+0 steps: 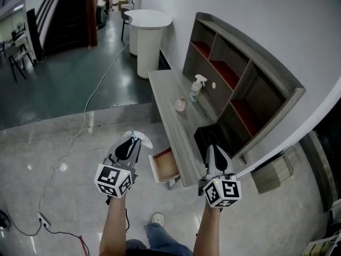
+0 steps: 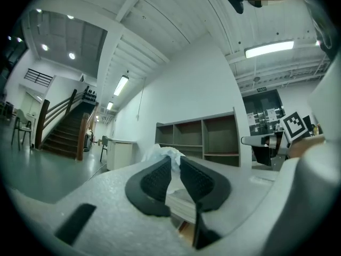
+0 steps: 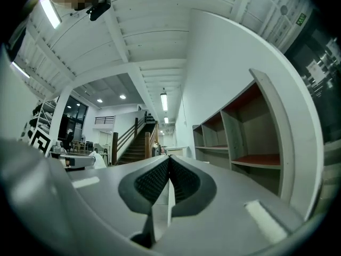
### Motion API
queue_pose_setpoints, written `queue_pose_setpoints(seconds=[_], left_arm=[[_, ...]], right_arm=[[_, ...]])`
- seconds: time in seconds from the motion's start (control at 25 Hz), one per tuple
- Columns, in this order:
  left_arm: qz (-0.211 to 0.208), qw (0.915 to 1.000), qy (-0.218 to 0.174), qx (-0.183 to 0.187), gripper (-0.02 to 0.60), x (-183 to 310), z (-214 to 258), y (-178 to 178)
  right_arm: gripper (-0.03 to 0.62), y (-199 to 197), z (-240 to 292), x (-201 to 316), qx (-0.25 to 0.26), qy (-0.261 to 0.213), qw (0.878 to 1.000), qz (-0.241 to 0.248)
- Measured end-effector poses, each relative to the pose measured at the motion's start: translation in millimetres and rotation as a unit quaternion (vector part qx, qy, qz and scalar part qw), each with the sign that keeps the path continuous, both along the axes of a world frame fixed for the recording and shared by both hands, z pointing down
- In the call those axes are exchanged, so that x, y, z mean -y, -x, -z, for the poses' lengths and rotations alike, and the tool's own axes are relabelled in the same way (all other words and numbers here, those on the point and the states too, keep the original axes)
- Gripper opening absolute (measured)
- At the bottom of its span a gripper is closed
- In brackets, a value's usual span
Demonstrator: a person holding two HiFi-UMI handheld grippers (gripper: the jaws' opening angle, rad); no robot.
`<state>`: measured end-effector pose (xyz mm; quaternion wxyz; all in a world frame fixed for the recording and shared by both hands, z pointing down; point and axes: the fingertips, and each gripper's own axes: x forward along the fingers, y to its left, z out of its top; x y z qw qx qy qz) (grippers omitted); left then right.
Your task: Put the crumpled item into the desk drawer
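1. Polished grey floor (image 1: 58, 143) fills the left of the head view. At centre a long wood-grain desk (image 1: 169, 97) runs along the white wall, with a grey shelf unit (image 1: 240, 73) with red-lined compartments above it.
2. We see the left hand-held gripper (image 1: 132, 141) clamped on the crumpled item (image 1: 143, 138), a white, papery wad pinched at the jaw tips. It sits low and left of centre, above the floor and near the desk's near end.
3. The drawer (image 1: 166, 165) stands pulled out under the desk's near end, at bottom centre. It is a shallow pale wooden box, and its inside looks bare as far as we can tell.
4. The right hand-held gripper (image 1: 214, 152) is clenched with nothing between its ribbed black pads, and it hovers over the near end of the desk.
5. We judge the step in hand to be carrying the wad to the drawer. We should bring the jaw tips over the middle of the opening, lower them past the front wall, and only then let go.
6. The wad looks light and springy to us, so dropped from high it may bounce off the rim. A low release suits it.
7. A spray bottle (image 1: 196, 87) and a small pink thing (image 1: 180, 105) stand farther up the desk, well apart from the drawer.
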<state>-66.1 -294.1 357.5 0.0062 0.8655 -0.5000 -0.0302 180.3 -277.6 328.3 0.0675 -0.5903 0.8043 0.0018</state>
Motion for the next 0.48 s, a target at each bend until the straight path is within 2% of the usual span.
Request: queue_pose_setpoints(seconds=[0.28, 0.48], left_arm=[[0.017, 0.9997, 0.014, 0.007, 0.057, 67, -16, -7], [0.010, 0.9991, 0.041, 0.007, 0.057, 107, -42, -13]], right_arm=[[0.009, 11, -8, 77, -0.009, 0.011, 0.999, 0.044], [0.009, 11, -25, 113, -0.008, 0.031, 0.998, 0.049]])
